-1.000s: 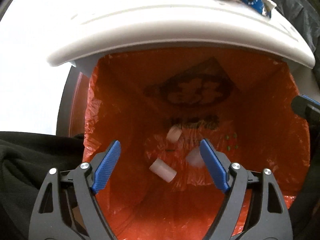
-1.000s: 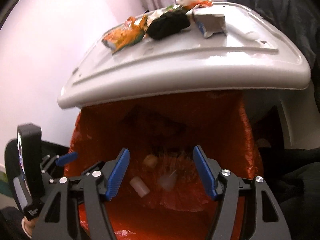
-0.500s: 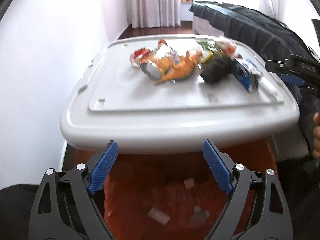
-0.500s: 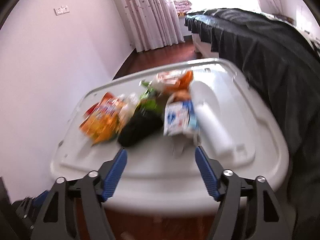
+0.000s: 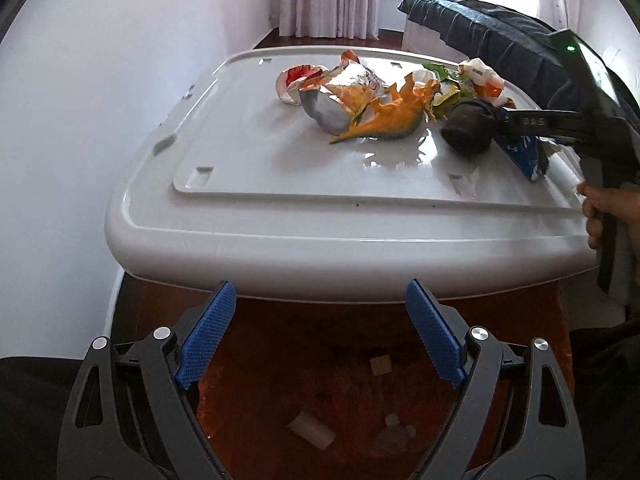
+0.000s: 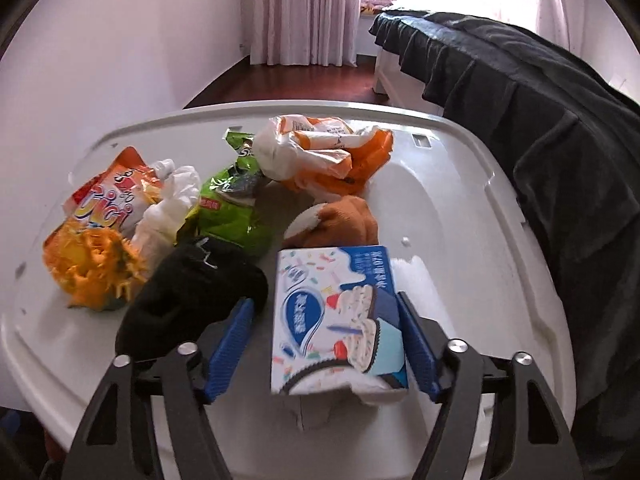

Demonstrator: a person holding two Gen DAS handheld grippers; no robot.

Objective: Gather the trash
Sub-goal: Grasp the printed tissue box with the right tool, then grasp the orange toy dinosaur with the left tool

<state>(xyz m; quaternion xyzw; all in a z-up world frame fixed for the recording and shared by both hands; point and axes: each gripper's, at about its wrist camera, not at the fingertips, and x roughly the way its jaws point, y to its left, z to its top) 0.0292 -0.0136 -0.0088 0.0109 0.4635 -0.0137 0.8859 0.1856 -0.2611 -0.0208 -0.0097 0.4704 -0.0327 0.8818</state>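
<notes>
White plastic forms the large bin lid (image 5: 280,216) on which the trash is heaped; it is seen ahead of both tongs. Only the left wrist view shows the orange bin liner (image 5: 320,364) below the lid's near edge, with small pale scraps (image 5: 311,430) lying at its bottom, directly under the left gripper (image 5: 316,336), whose blue pads are spread wide on nothing. In that view the right gripper (image 5: 516,122) is seen from the side at far right, reaching in over the lid, and the person's hand (image 5: 604,212) is seen on its handle. Only the right wrist view shows the dark bedspread (image 6: 540,128) in full, and the blue-and-white ice cream box (image 6: 340,320) lying between the spread pads of the right gripper (image 6: 324,344), closer to the right pad; contact cannot be told. The box's long axis runs away from the tongs, its torn end nearest them. A black sock (image 6: 192,300) lies against the left pad.
</notes>
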